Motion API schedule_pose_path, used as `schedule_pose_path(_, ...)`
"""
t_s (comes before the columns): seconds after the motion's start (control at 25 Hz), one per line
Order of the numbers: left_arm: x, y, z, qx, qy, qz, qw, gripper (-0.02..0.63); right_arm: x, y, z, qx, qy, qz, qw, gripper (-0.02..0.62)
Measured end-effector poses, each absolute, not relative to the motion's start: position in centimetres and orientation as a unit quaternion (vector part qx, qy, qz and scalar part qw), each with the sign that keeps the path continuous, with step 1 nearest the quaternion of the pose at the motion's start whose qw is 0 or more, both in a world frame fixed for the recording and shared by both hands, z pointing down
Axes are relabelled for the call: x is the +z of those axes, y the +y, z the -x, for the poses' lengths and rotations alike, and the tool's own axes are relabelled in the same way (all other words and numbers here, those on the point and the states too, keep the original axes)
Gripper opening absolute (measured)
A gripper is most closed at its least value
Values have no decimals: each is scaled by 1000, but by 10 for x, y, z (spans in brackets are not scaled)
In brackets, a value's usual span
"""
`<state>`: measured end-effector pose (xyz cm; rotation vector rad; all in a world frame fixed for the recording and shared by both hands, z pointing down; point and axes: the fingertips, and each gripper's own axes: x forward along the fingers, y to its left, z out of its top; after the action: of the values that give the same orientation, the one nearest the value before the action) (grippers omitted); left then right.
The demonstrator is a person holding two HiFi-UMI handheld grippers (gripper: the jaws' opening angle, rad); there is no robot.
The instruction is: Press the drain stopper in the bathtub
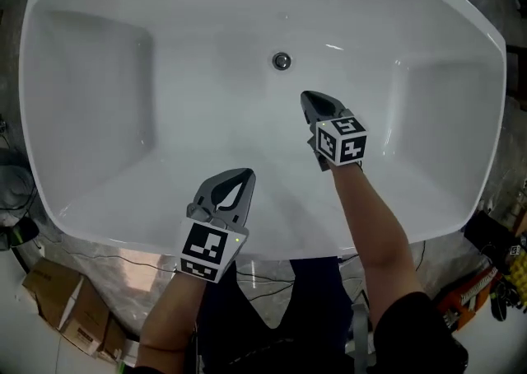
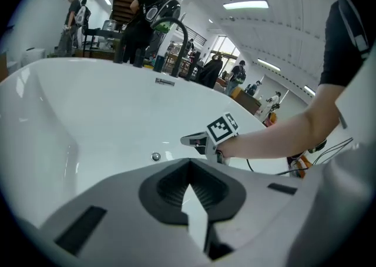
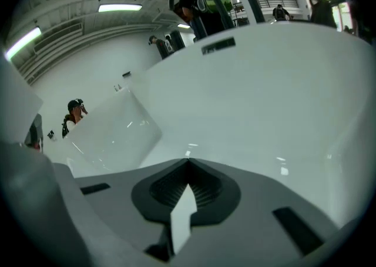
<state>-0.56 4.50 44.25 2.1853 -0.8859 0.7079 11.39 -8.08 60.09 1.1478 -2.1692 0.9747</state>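
Over bathtub (image 1: 99, 142), right hand-held gripper (image 1: 313, 100) closed

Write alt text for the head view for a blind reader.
A white bathtub from above, a round metal drain stopper in its floor. The shut right gripper points at the stopper, short of it; the shut left gripper hangs nearer the person.

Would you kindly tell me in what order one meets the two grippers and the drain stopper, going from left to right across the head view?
left gripper → drain stopper → right gripper
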Motion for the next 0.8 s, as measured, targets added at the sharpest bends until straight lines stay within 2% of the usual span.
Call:
schedule_pose_path(0.2,395,48,18,263,-330,-856,299,8,489,-75,-100,323,-816,-439,194,15)
schedule_pose_path(0.44,334,64,15,246,-316,-862,311,8,371,-52,-98,286,-834,-440,172,15)
schedule_pose_path(0.8,246,73,6,245,-268,-899,245,8,233,-14,-83,239,-854,-447,119,15)
